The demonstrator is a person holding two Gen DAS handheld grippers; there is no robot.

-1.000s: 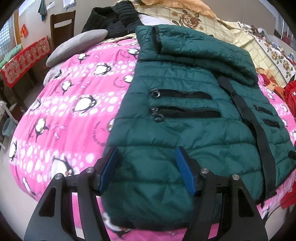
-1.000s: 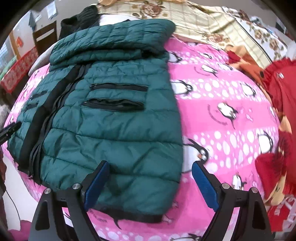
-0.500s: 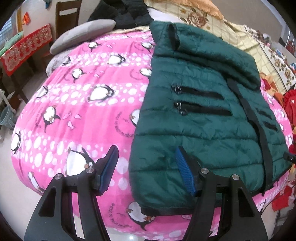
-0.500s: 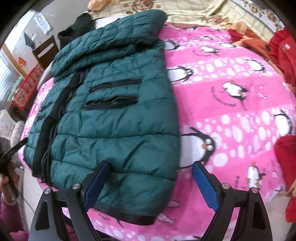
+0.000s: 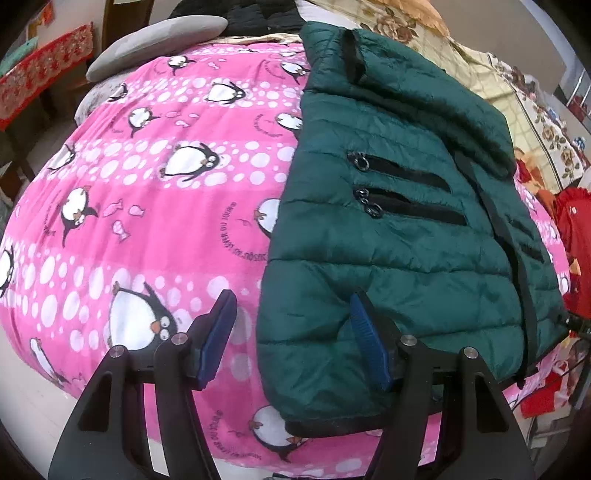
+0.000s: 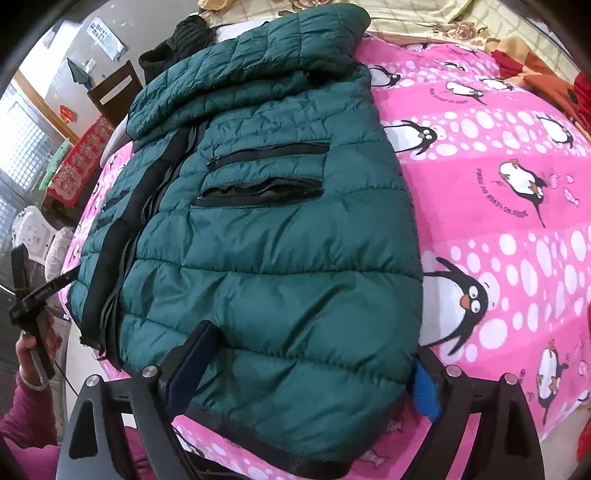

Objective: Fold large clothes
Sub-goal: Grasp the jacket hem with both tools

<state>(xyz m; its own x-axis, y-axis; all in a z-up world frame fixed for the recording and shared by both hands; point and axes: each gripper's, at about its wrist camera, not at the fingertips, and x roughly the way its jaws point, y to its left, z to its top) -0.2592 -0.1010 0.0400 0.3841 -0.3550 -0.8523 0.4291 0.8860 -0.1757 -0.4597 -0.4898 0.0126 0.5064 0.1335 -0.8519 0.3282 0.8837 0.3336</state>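
A dark green quilted puffer jacket [image 5: 399,229] lies flat, front up, on a pink penguin blanket [image 5: 147,206]; it also shows in the right wrist view [image 6: 273,236]. Its sleeves are folded across the top, and black zip pockets show on its front. My left gripper [image 5: 293,339] is open at the jacket's lower left corner, one finger over the blanket, the other over the jacket. My right gripper [image 6: 306,373] is open, its jaws straddling the jacket's lower right hem corner. Its right fingertip is partly hidden by the jacket edge.
A grey cushion [image 5: 159,40] and a black garment [image 5: 258,14] lie at the bed's far end, with a floral quilt [image 5: 524,96] behind. Red clothes [image 5: 576,243] lie to the right. A chair and a red-covered table [image 6: 77,162] stand beyond the bed's left side.
My left gripper shifted left to the jacket's left edge, so more blanket shows. My right gripper moved forward and lower, so its jaws now straddle the jacket's hem corner. Both stayed open.
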